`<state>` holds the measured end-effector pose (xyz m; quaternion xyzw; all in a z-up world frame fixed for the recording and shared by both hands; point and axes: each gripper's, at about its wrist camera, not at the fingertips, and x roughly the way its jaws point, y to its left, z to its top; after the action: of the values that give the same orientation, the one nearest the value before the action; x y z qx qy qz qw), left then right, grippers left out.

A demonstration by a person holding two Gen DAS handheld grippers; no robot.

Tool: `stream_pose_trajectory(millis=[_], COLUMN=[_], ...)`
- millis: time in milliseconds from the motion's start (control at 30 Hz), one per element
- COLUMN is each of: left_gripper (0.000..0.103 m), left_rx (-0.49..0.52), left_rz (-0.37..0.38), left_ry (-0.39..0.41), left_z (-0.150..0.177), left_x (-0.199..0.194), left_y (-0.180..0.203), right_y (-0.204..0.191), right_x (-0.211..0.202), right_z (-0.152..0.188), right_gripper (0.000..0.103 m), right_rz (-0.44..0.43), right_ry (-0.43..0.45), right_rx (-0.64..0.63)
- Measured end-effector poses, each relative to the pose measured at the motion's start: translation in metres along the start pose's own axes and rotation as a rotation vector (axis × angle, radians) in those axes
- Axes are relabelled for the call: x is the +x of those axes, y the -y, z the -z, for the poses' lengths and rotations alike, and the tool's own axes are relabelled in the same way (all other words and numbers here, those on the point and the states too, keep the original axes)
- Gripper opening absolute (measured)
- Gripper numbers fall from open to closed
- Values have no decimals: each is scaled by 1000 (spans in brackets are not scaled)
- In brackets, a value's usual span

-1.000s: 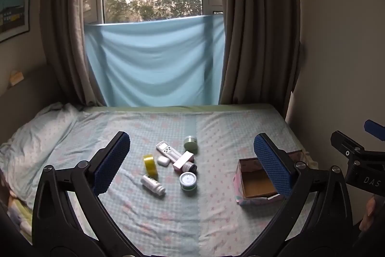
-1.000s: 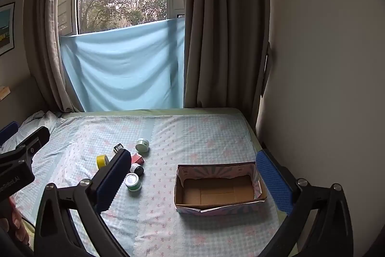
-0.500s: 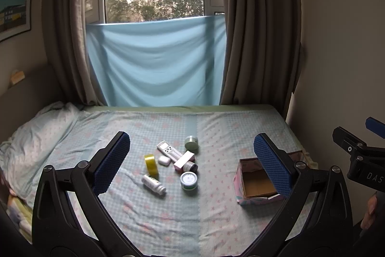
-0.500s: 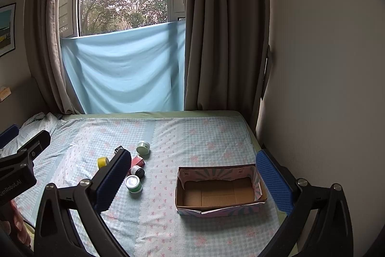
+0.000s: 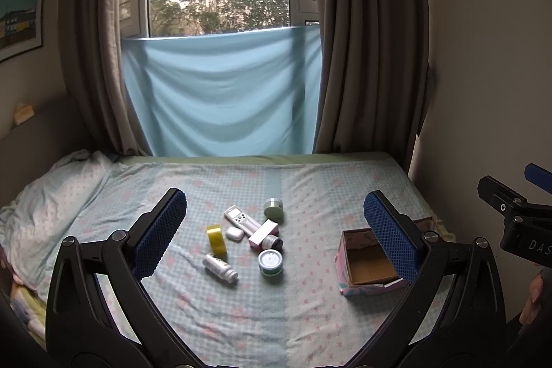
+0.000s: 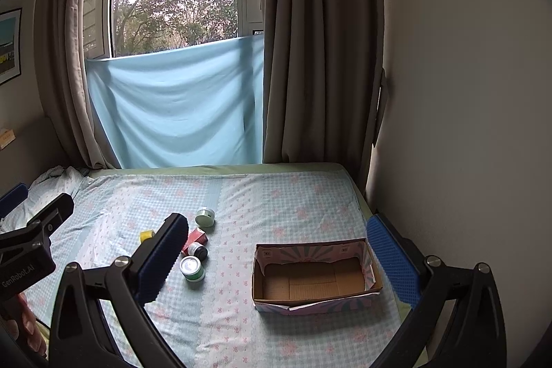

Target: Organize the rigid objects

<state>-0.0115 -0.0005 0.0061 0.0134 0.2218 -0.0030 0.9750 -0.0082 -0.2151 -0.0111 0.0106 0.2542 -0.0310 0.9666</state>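
A cluster of small items lies on the bed: a yellow tape roll point(image 5: 216, 238), a white bottle point(image 5: 219, 268) on its side, a green-banded tin point(image 5: 270, 262), a white remote point(image 5: 240, 219), a white earbud case point(image 5: 233, 234), a pink box point(image 5: 263, 232), a dark-capped jar point(image 5: 273, 242) and a pale green jar point(image 5: 273, 208). An empty patterned cardboard box point(image 6: 315, 275) sits to their right. My left gripper point(image 5: 276, 233) is open and empty, held above and short of the cluster. My right gripper point(image 6: 279, 261) is open and empty, short of the box.
The bed point(image 5: 310, 188) has a blue checked sheet and a pillow point(image 5: 51, 195) at the left. Curtains point(image 6: 321, 57) and a hung blue cloth point(image 5: 220, 92) back the bed. A wall point(image 6: 465, 92) runs close along the right side.
Both views have tilted up very slightly. Both grippers stay open and nothing on the bed has moved.
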Motion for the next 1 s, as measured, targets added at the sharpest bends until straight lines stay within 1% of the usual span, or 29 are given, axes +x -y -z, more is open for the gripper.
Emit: stream_pose_trajectory(millis=[367, 533, 700, 1000], left_gripper=[102, 102, 102, 102], left_rx=[1, 2, 1, 6], left_rz=[-8, -31, -36, -32], left_ry=[14, 31, 41, 35], left_z=[1, 3, 2, 6], left_x=[-2, -3, -3, -1], left_y=[1, 3, 4, 7], right_y=[2, 0, -1, -3], right_x=[4, 3, 4, 2], right_z=[0, 1, -1, -1], right_gripper=[103, 103, 103, 103], right_rz=[-5, -4, -7, -8], right_ry=[6, 6, 0, -2], right_rx=[2, 0, -3, -3])
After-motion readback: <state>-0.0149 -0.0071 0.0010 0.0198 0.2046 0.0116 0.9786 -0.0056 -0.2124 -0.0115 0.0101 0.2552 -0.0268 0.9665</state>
